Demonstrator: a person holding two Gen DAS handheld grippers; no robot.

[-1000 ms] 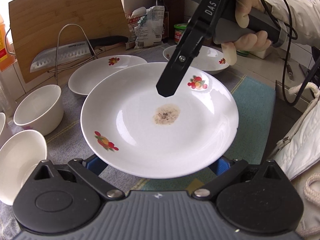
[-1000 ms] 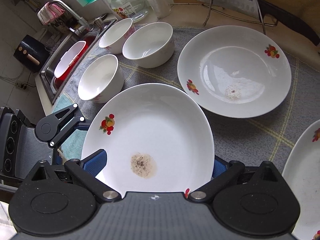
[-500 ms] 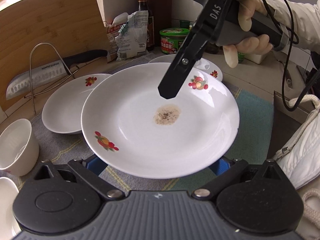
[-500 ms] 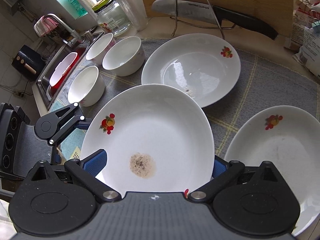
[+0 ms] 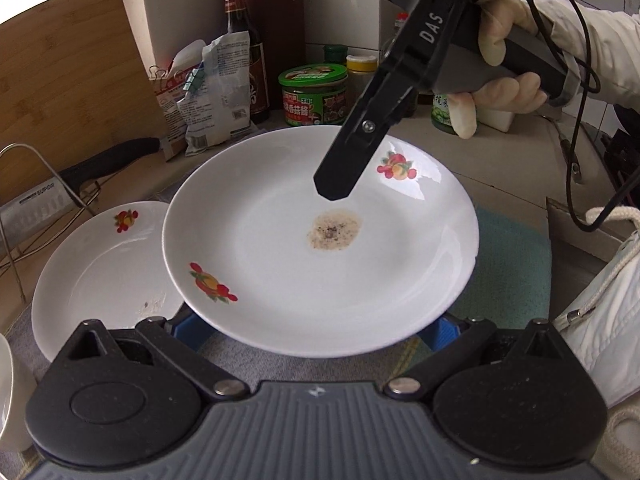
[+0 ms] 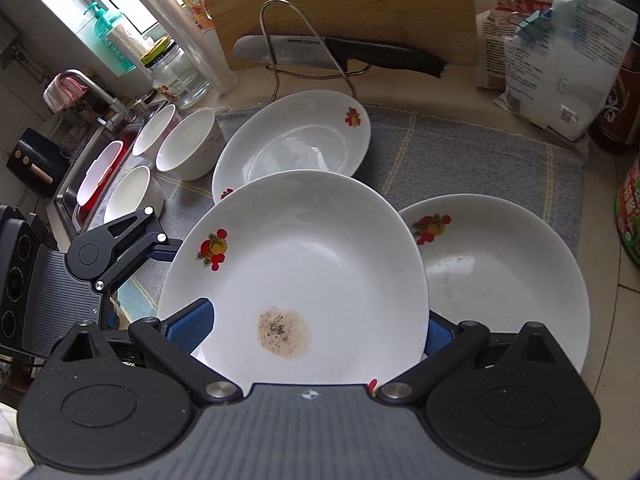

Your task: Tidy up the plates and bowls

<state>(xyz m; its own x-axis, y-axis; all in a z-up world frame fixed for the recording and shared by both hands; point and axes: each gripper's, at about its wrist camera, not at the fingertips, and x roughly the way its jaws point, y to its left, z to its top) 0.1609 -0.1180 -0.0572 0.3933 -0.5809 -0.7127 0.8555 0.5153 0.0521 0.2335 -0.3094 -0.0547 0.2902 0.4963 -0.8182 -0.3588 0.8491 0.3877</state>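
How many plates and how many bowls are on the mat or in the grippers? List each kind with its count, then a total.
Plates: 3: held plate, back plate, right plate
Bowls: 3: near bowl, middle bowl, far bowl
Total: 6

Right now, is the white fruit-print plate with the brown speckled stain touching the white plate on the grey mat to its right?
Cannot tell. In the right wrist view the stained plate overlaps the right plate, hiding any gap.
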